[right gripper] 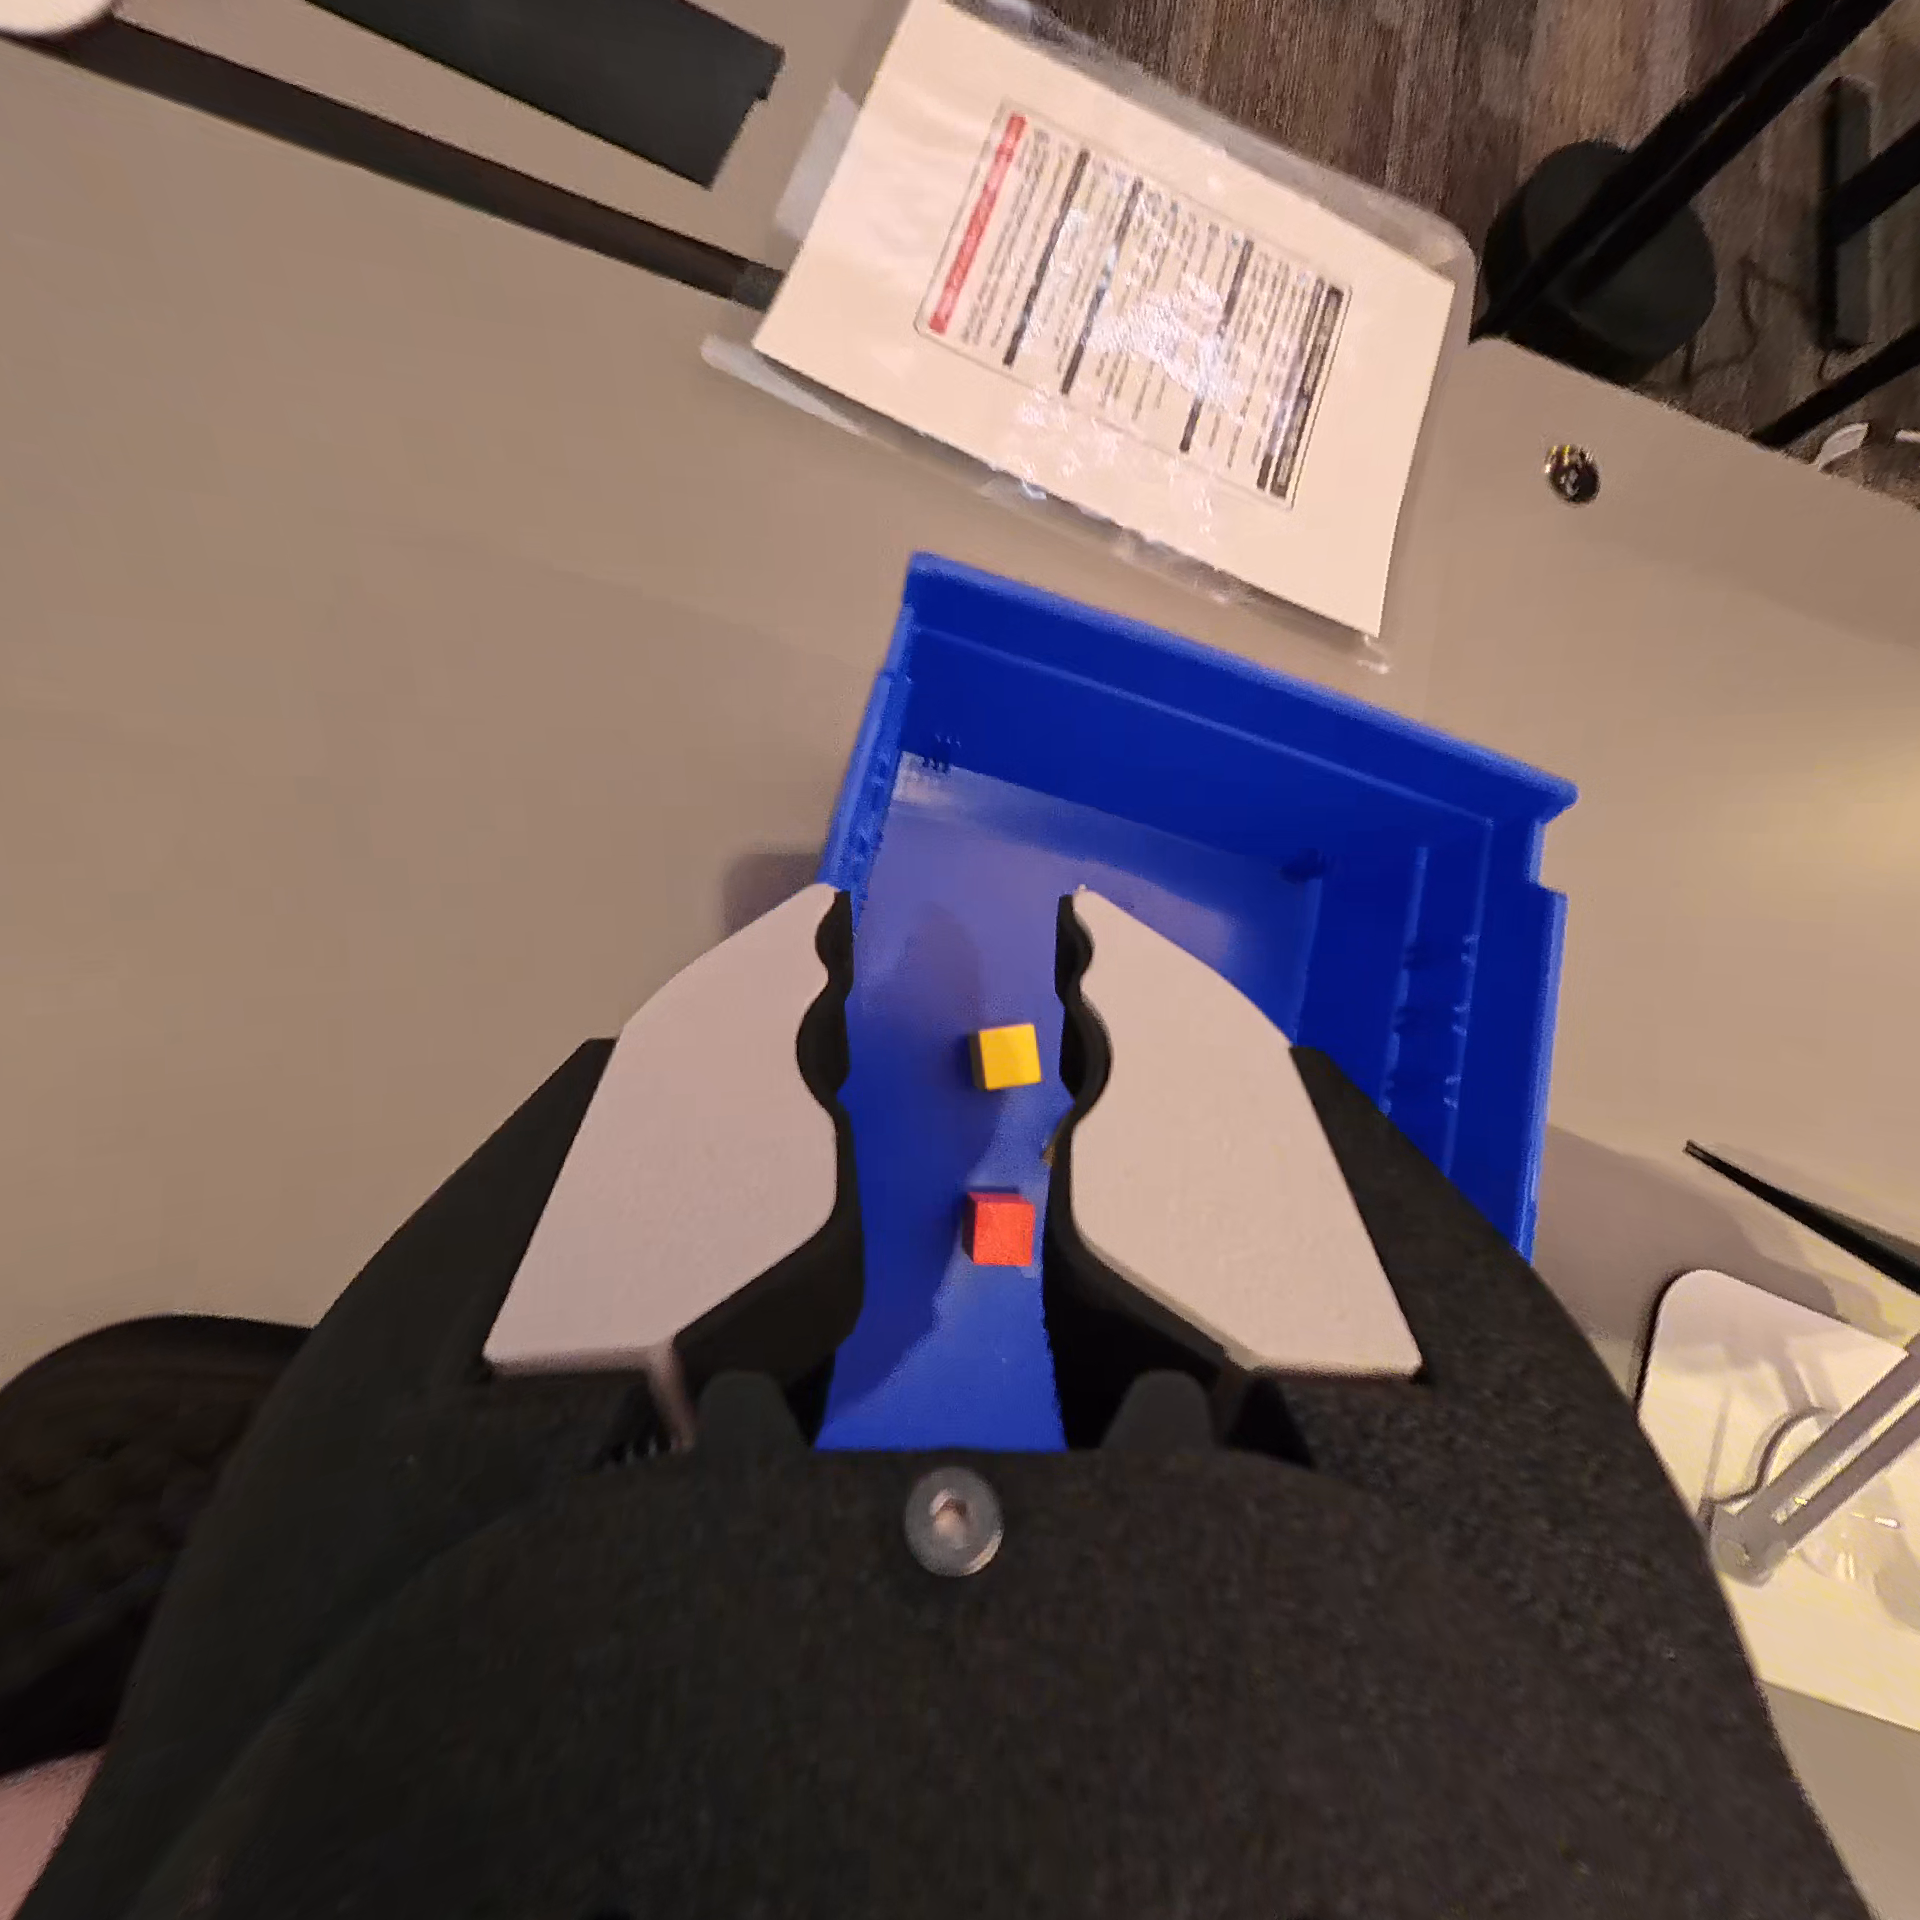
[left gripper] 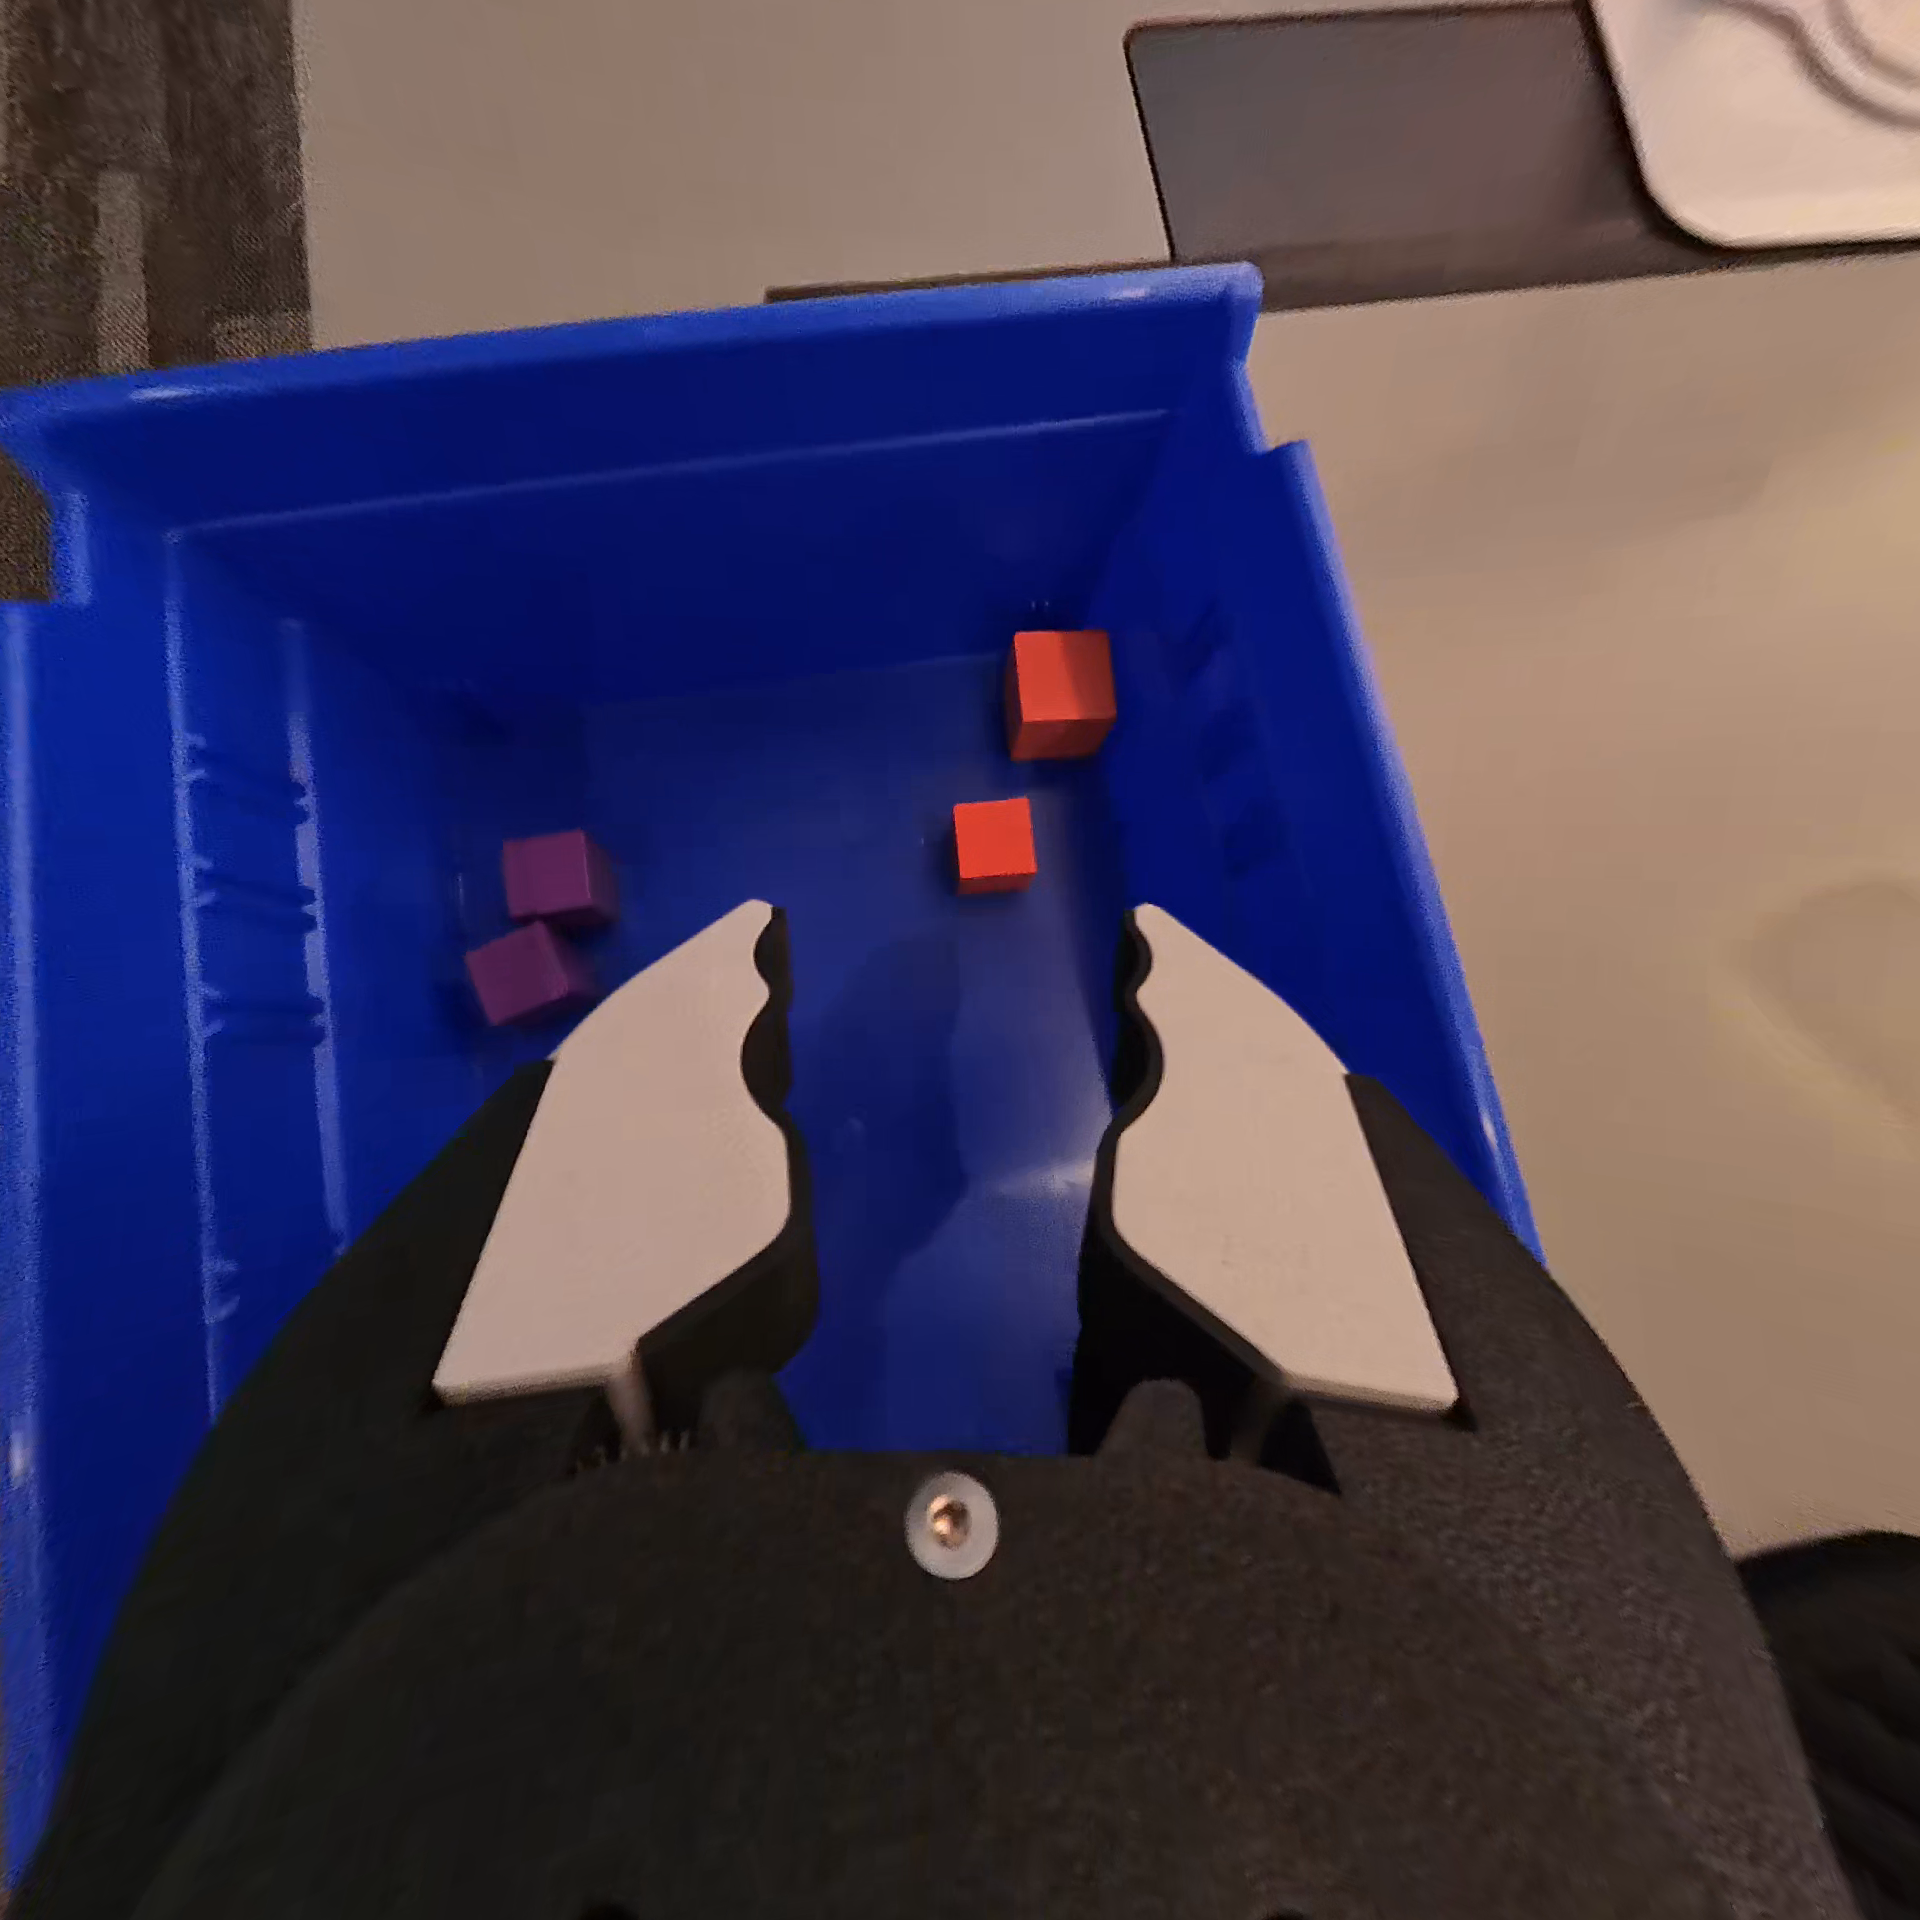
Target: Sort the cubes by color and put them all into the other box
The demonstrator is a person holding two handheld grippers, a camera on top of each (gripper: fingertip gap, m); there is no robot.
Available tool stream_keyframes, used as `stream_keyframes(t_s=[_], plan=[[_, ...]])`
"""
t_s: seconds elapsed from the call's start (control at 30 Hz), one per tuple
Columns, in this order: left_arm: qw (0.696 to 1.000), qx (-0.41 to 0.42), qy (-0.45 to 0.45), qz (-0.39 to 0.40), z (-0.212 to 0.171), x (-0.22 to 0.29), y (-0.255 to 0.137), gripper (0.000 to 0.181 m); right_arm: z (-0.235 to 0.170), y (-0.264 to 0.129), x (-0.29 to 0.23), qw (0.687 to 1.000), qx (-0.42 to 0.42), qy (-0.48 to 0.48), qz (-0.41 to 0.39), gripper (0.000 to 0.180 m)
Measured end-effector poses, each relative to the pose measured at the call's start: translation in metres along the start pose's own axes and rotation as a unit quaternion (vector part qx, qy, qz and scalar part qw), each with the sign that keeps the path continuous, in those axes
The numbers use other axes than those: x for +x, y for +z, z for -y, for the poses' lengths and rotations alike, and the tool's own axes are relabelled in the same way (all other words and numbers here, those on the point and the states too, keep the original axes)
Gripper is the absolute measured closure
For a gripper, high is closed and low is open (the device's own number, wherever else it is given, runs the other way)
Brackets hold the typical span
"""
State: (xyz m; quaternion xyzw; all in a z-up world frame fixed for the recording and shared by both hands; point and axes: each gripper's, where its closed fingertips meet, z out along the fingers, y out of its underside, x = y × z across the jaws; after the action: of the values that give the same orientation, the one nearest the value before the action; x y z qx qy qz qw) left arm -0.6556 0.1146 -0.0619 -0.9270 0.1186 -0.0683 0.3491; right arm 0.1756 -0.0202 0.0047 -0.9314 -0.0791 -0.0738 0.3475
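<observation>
Your left tongs hang spread above a blue box, with nothing between the fingers. Just beyond the left fingertip, two purple cubes lie on the box floor, touching each other and close to the left wall. Beyond the right fingertip sits a red cube, apart from the tongs, and past it a second red one lies in the far right corner of that box, against the wall. Behind the box a dark tray rests on the grey surface.

Your right tongs are also spread and hold nothing, poised over another blue box. Seen between the fingers, a red cube lies nearest you on the floor of this box. A yellow cube lies a little farther in, close to the right finger in the picture; whether it touches the finger, you cannot tell. The far end of this box's floor shows only blue. Beyond the box's far wall a printed sheet in a clear sleeve lies on the surface.
</observation>
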Motion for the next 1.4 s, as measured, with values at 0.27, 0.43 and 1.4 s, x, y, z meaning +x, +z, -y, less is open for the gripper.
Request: stream_keyframes(t_s=[0.27,0.43,1.4], plan=[[0.999,-0.048,0.004,0.011,-0.003,0.002,0.038,0.118,0.062,-0.037,-0.084,0.995,0.066,-0.073,0.027,0.143],[0.996,-0.088,0.018,0.029,-0.012,-0.004,0.058,0.12,0.069,-0.041,-0.114,0.991,0.062,-0.114,0.039,0.143],[0.896,0.344,0.226,-0.164,0.087,0.177,-0.157,0.159,0.062,-0.026,-0.117,0.988,0.024,-0.148,0.031,0.142]])
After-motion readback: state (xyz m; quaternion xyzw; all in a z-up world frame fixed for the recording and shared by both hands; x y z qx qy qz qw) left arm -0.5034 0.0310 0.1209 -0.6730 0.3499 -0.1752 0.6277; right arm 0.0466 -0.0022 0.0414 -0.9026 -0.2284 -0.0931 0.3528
